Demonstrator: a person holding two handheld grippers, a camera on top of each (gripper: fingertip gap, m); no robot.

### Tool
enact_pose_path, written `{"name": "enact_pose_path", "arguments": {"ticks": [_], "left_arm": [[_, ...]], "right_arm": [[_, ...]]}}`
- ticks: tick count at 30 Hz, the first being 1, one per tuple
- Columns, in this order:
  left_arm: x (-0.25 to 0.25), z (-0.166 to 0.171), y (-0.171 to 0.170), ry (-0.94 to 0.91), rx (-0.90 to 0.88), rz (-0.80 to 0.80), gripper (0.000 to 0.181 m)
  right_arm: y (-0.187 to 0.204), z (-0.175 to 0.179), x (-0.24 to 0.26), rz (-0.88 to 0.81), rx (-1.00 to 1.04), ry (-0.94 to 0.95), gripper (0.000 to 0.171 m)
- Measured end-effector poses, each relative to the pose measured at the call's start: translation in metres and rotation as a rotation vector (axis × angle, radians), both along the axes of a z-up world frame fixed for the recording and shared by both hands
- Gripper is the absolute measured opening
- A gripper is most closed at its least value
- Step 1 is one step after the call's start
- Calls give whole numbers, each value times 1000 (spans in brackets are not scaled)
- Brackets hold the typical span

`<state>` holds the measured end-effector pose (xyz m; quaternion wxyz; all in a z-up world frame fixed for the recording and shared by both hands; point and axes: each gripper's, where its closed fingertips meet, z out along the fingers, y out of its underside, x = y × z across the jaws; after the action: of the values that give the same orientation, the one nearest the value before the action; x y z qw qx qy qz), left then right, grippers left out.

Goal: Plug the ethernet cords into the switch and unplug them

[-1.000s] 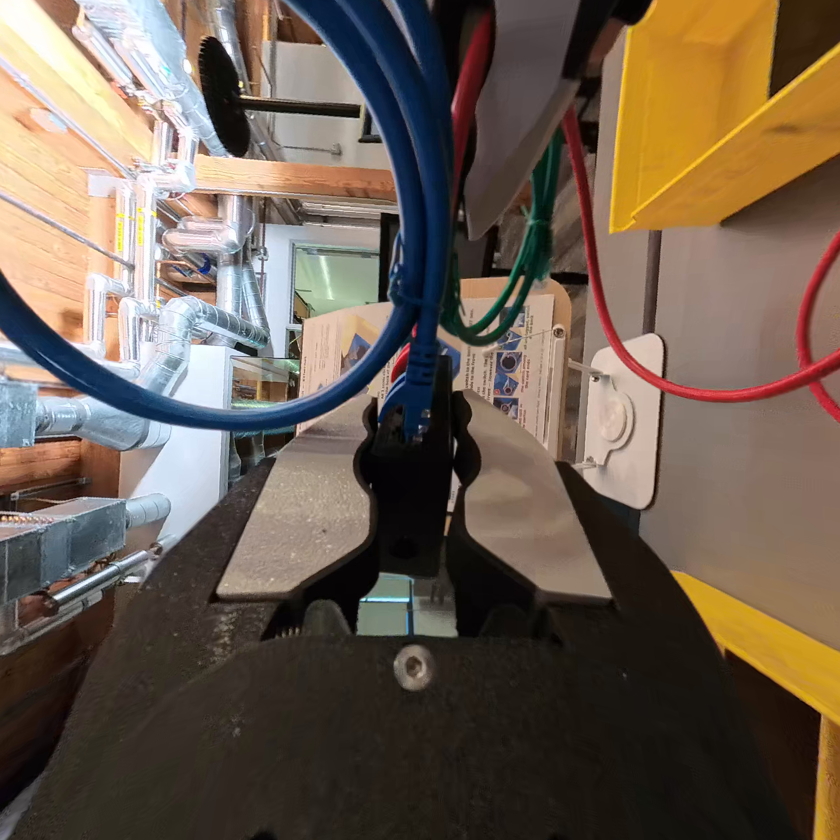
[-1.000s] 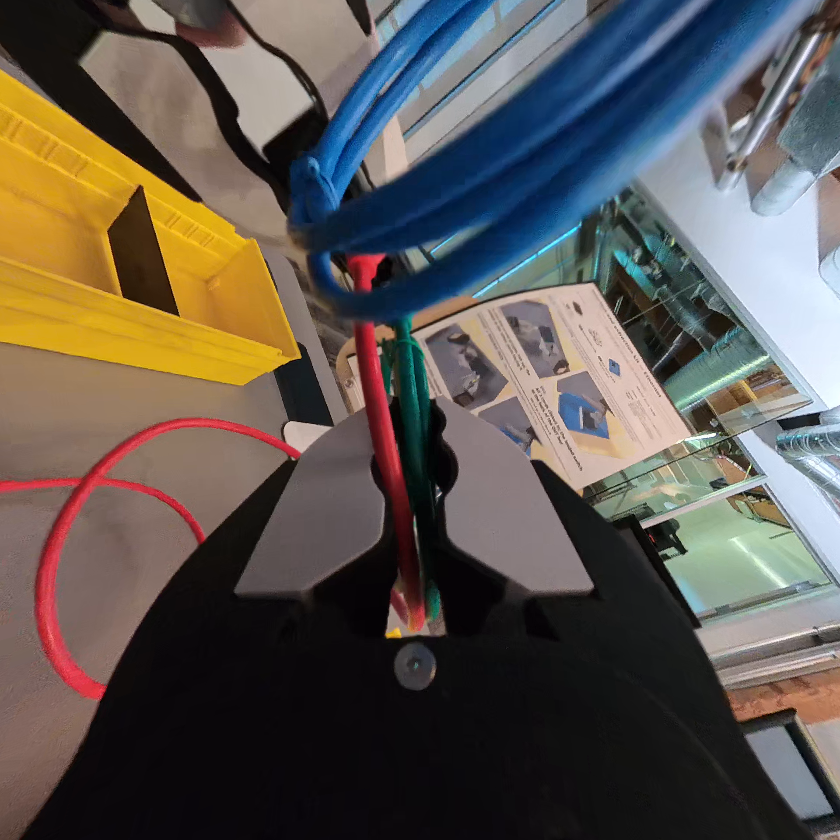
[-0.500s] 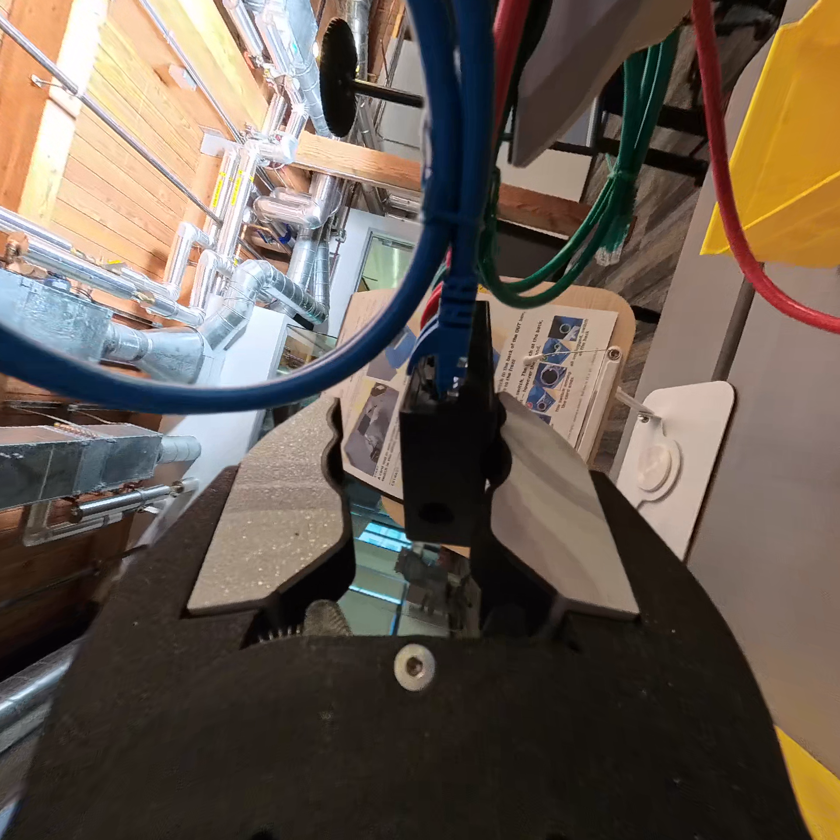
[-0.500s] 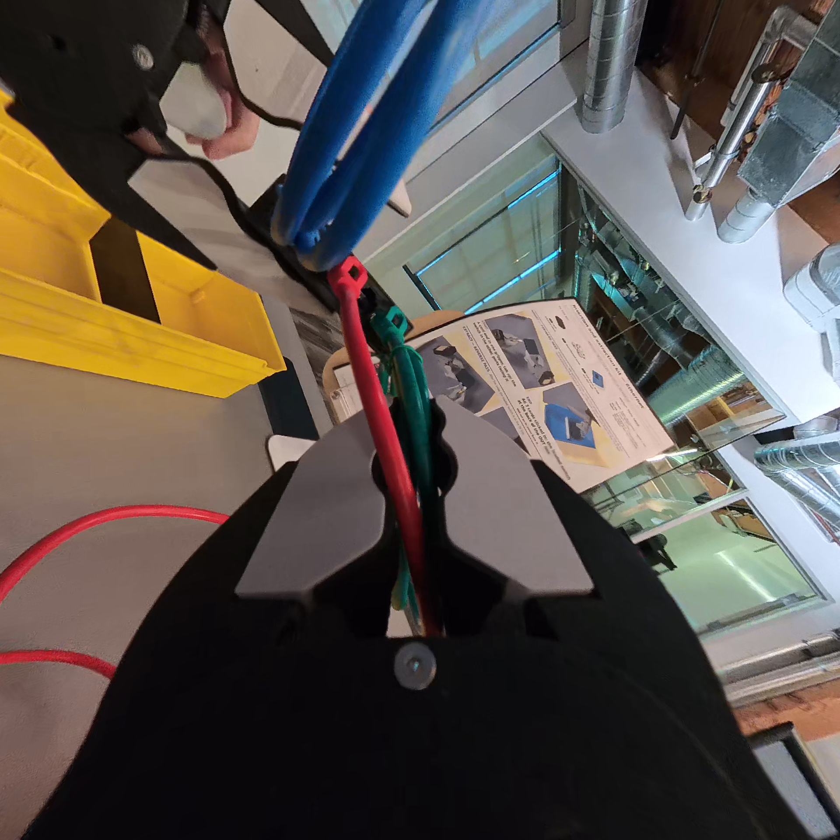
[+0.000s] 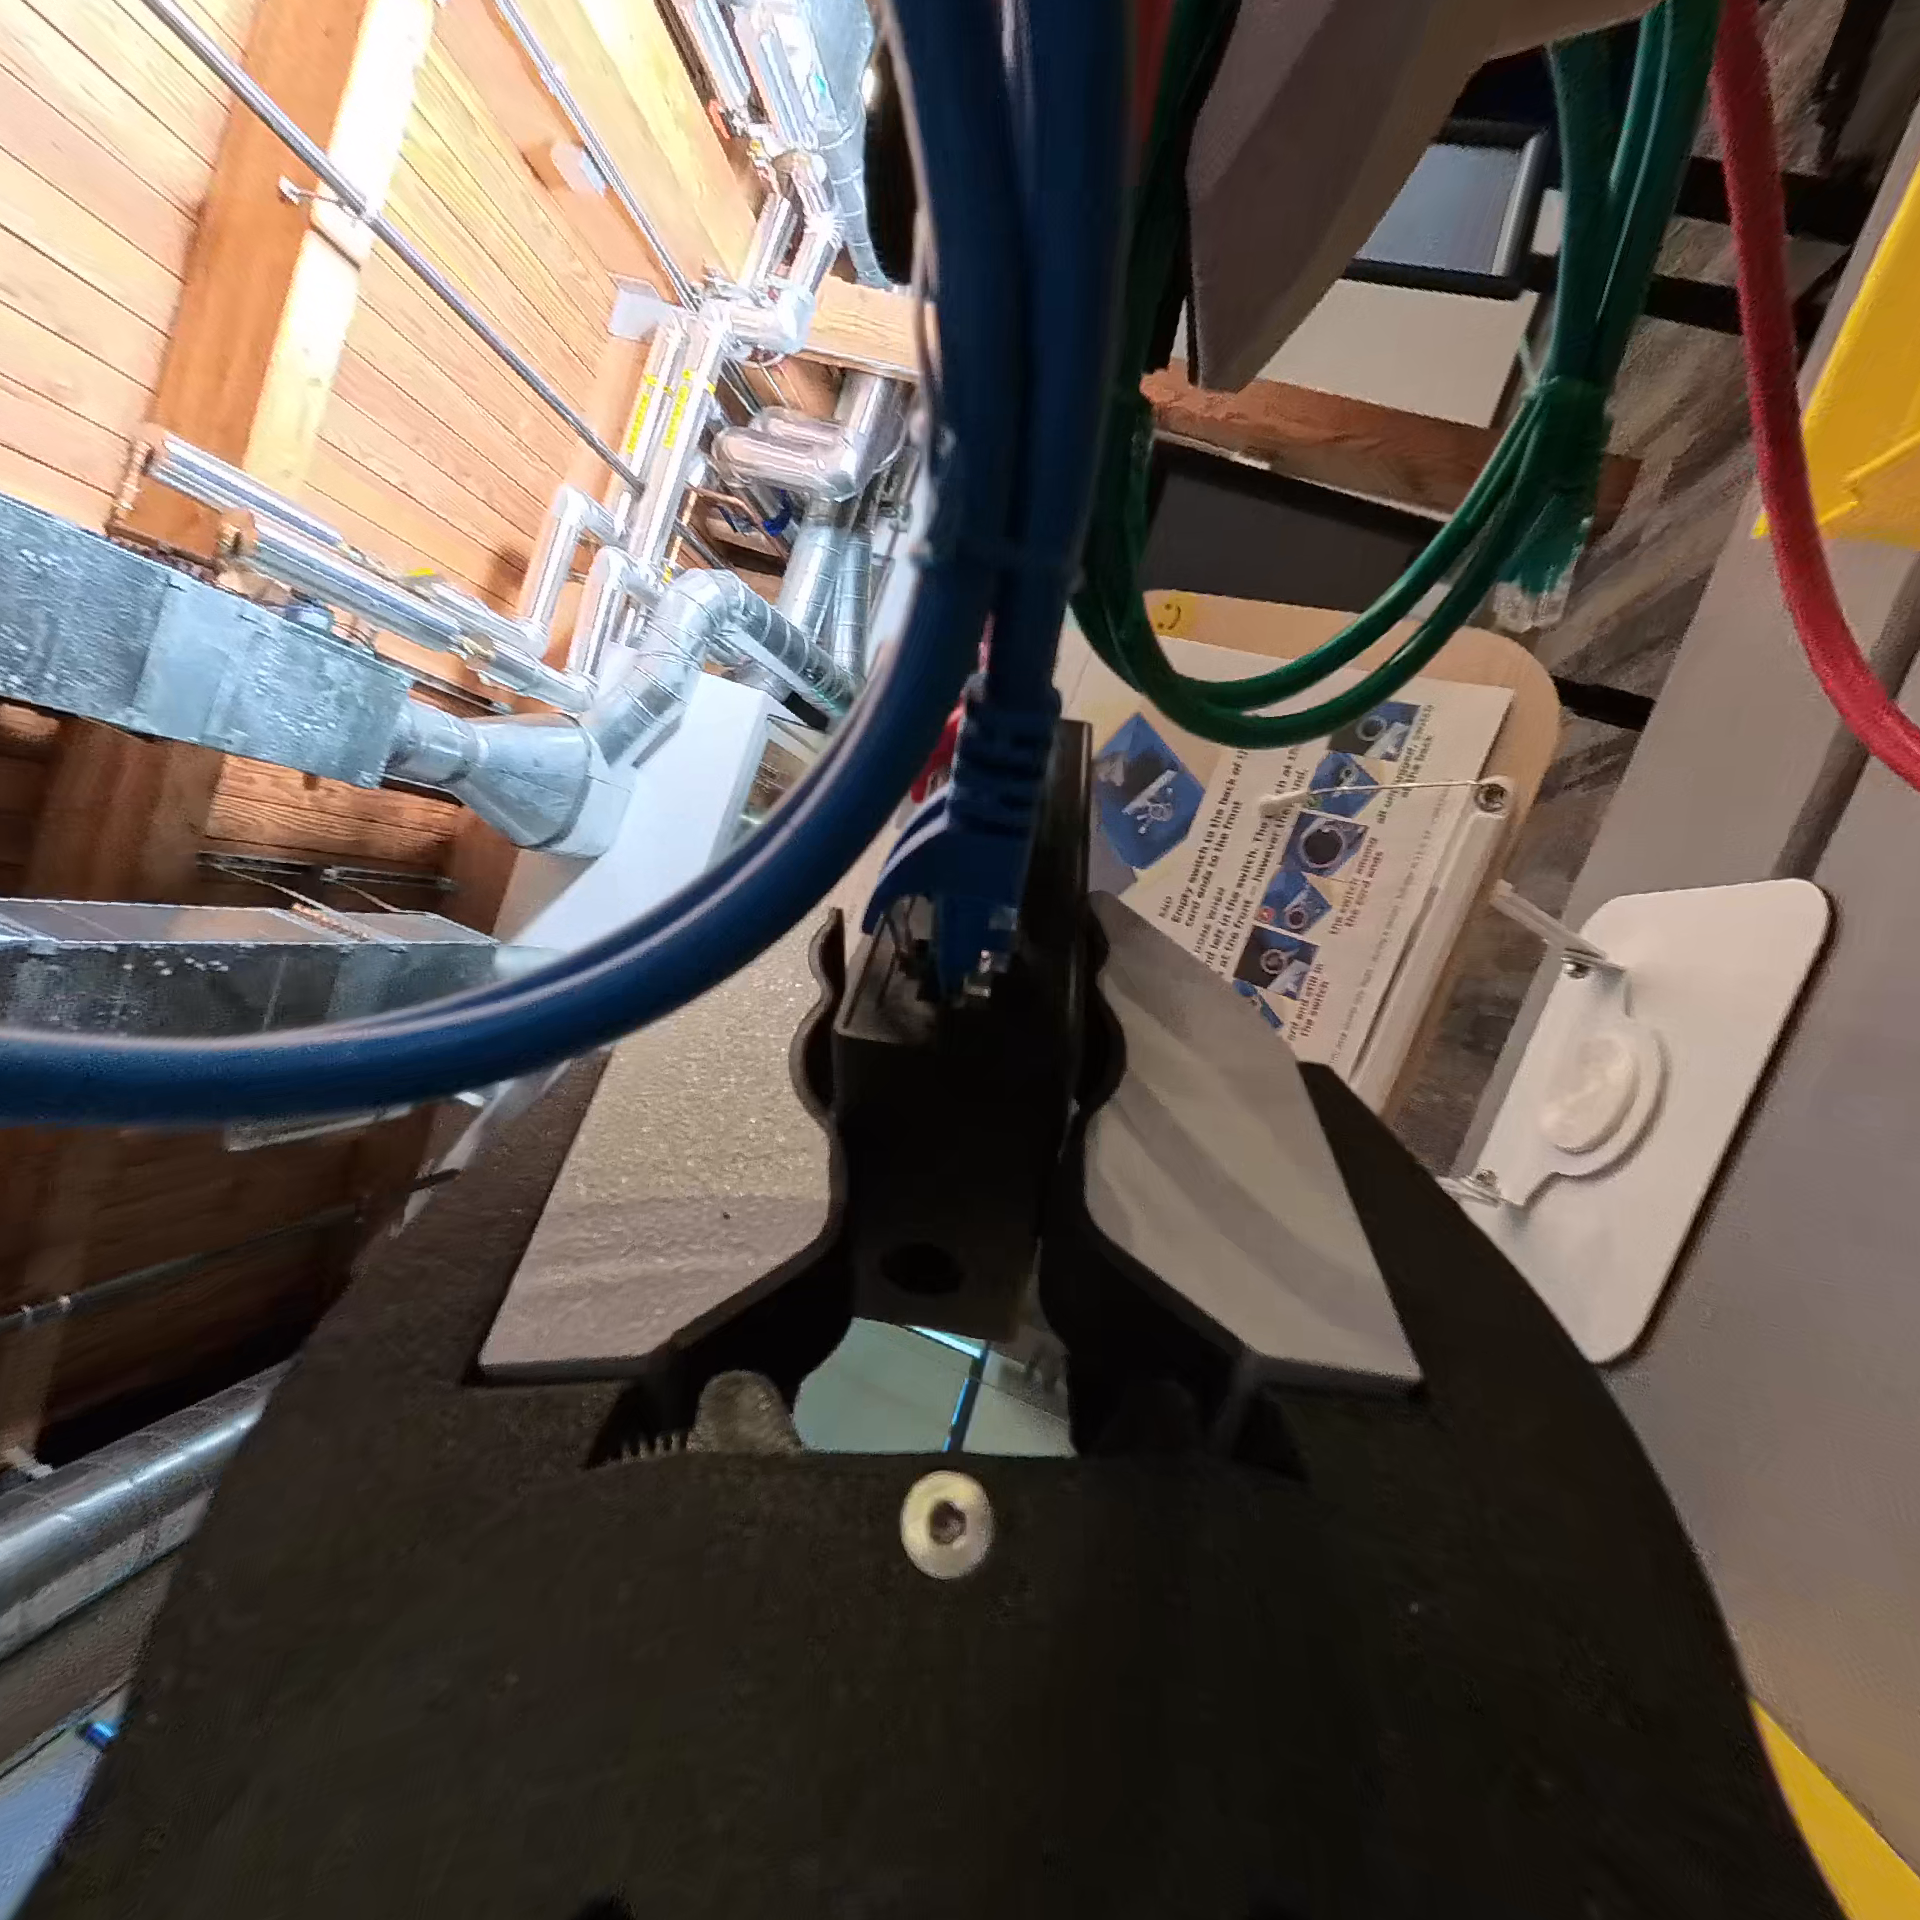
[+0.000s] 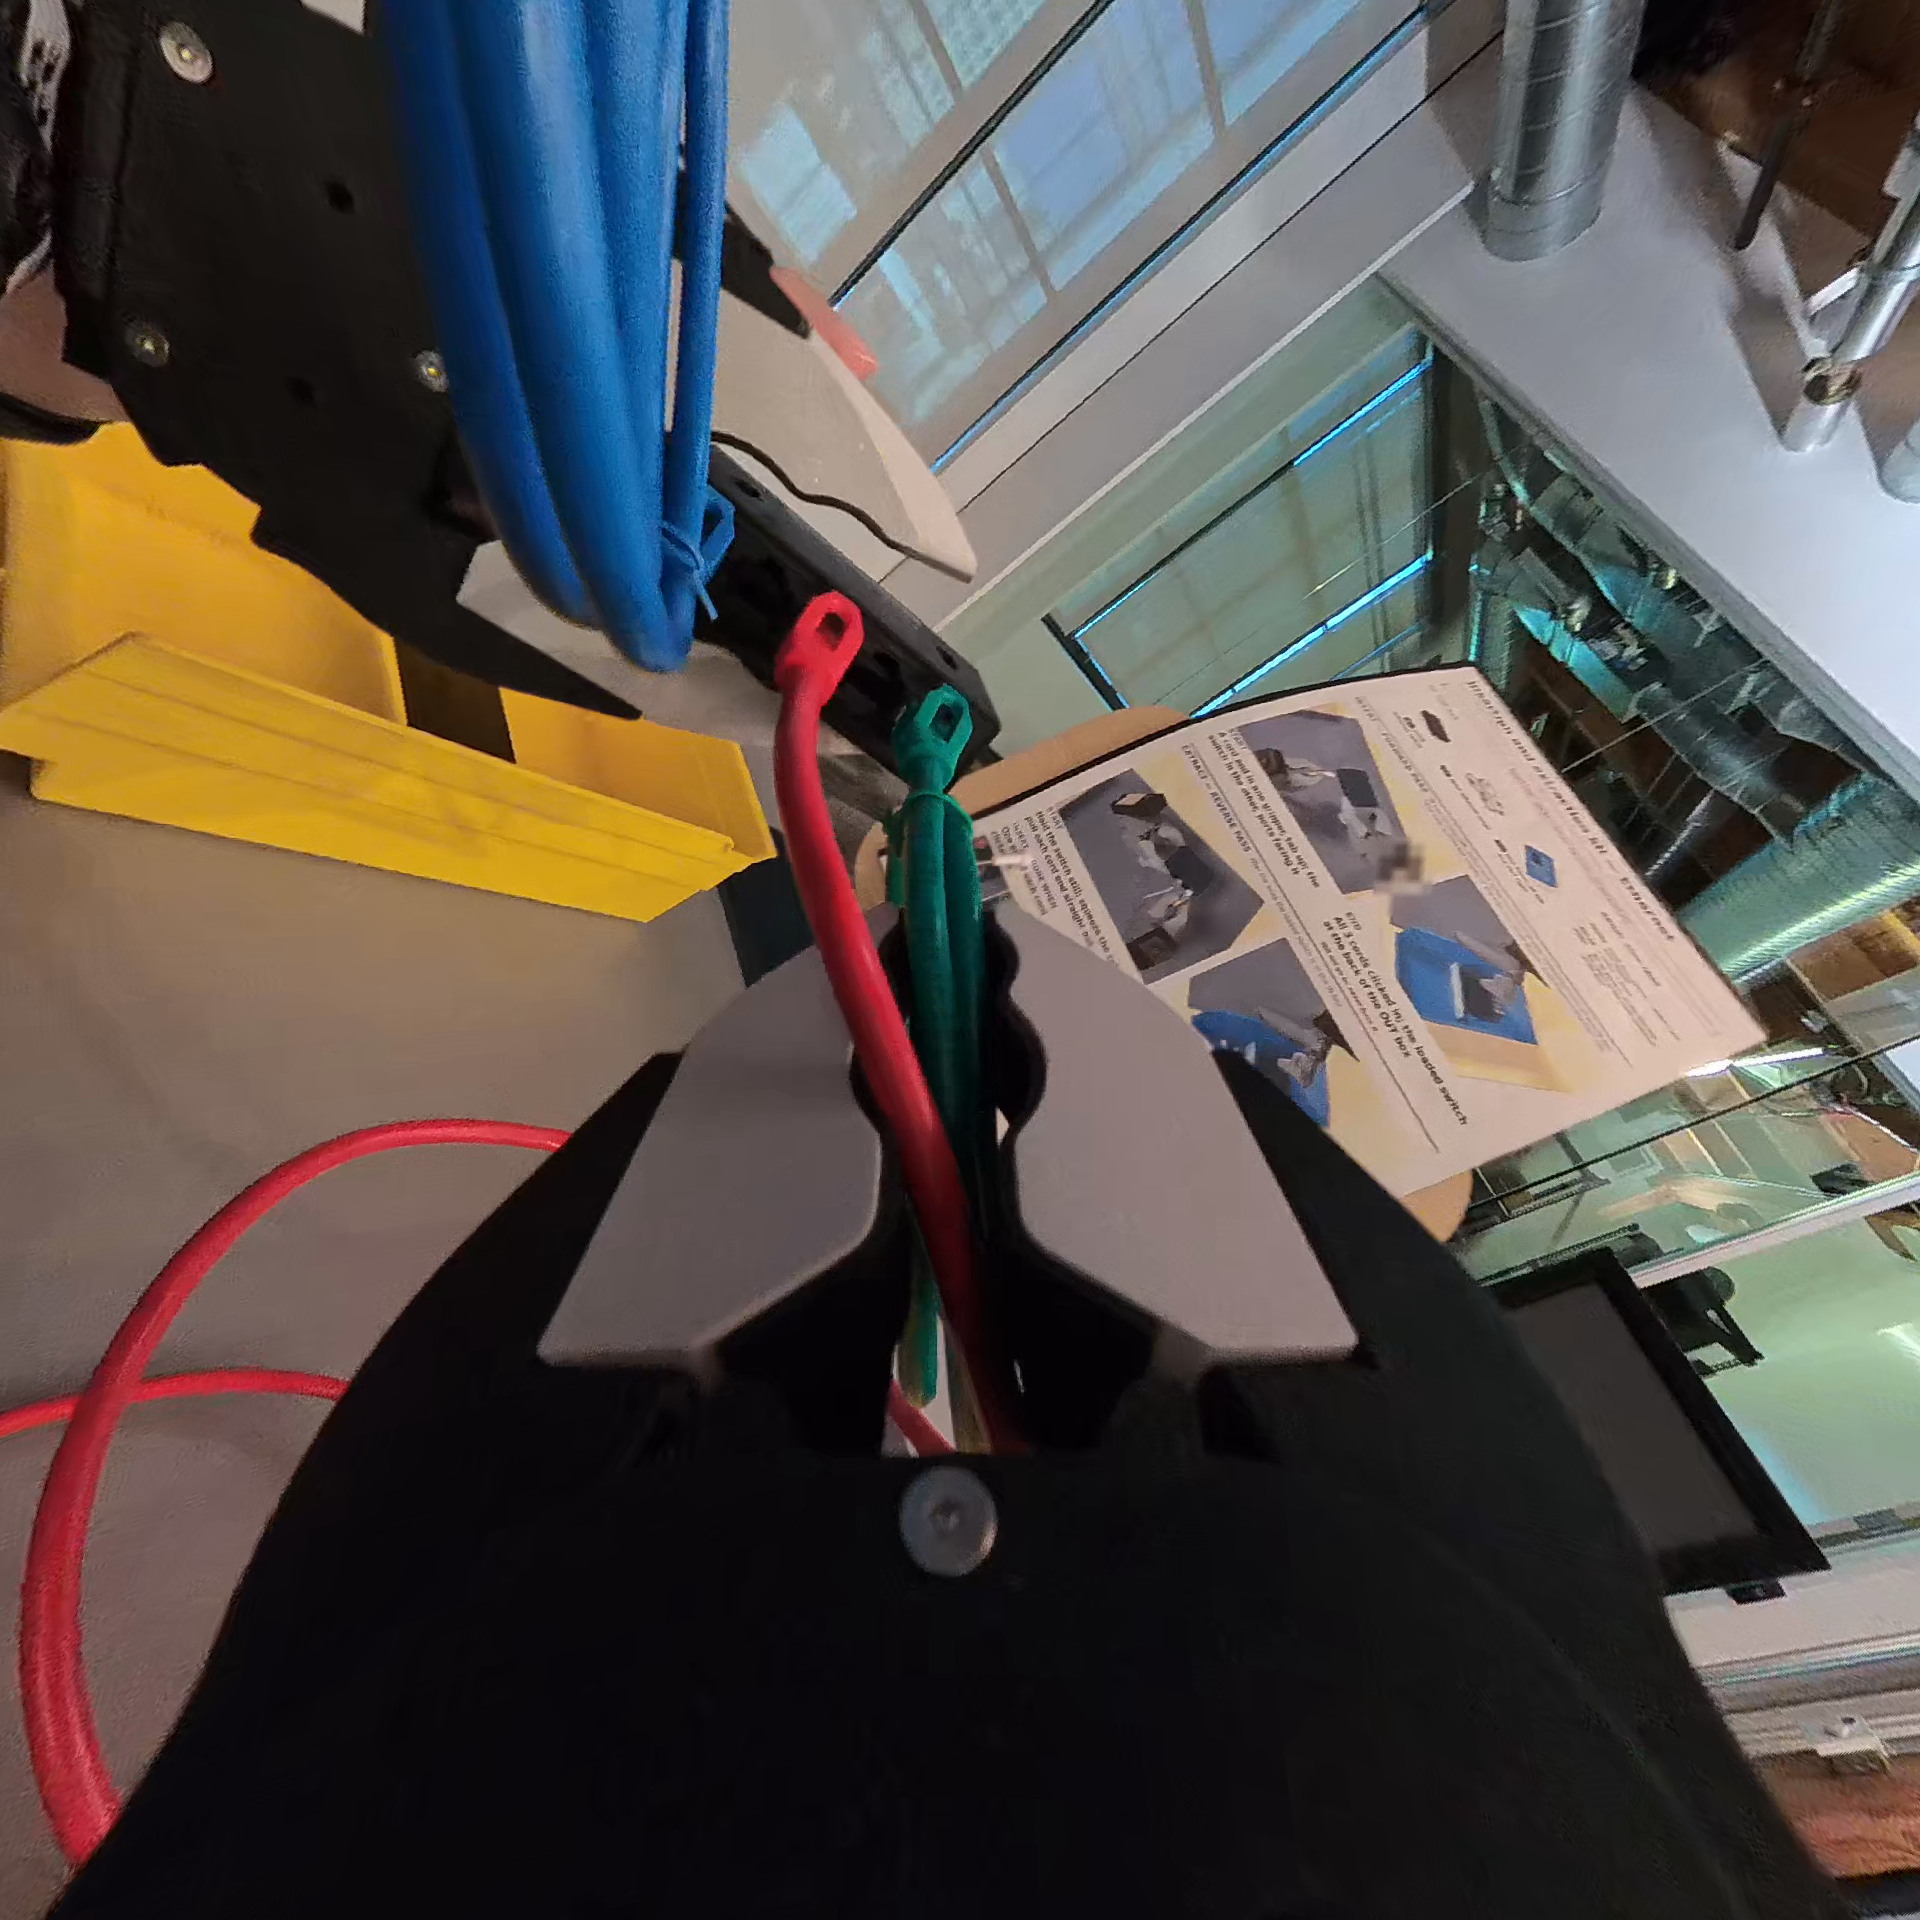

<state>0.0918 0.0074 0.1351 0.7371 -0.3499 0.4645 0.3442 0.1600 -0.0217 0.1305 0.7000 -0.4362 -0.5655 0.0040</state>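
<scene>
My left gripper (image 5: 961, 1039) is shut on a black switch (image 5: 951, 1132), held up off the table. A blue cord's plug (image 5: 982, 914) sits in the switch's top face, and the blue cord (image 5: 644, 997) loops to the left. My right gripper (image 6: 940, 1049) is shut on a red cord (image 6: 847, 914) and a green cord bundle (image 6: 940, 894); their tips stand close to the switch (image 6: 862, 644). A loose green plug (image 5: 1538, 582) hangs at the upper right of the left wrist view. The blue bundle (image 6: 582, 312) hangs in front of the left gripper's body (image 6: 260, 312).
A yellow bin (image 6: 364, 769) stands on the grey table (image 6: 312, 1039). Slack red cord (image 6: 94, 1455) lies looped on the table. A printed instruction sheet (image 6: 1351, 883) on a round board stands behind. A white plate (image 5: 1621, 1091) holds that board. Left tips to right tips: about 8 centimetres.
The blue bundle has swung left and away from the right gripper. The red and green cord tips now stand apart from the blue bundle. The left jaws loosened briefly, then closed on the switch again.
</scene>
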Motion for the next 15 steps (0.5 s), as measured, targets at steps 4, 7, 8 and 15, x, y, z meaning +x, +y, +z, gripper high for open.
{"name": "enact_pose_path", "arguments": {"ticks": [4, 7, 8, 15], "left_arm": [[-5, -16, 9, 7, -119, 10, 40], [-8, -25, 16, 16, -174, 30, 40], [-10, -27, 19, 18, -181, 45, 40], [-31, -32, 31, -9, -249, 118, 40]], "right_arm": [[10, -12, -3, -20, -27, -34, 12], [17, -19, -5, -27, -51, -40, 13], [18, -20, -6, -26, -47, -35, 15], [4, -2, 5, -26, 42, -33, 29]]}}
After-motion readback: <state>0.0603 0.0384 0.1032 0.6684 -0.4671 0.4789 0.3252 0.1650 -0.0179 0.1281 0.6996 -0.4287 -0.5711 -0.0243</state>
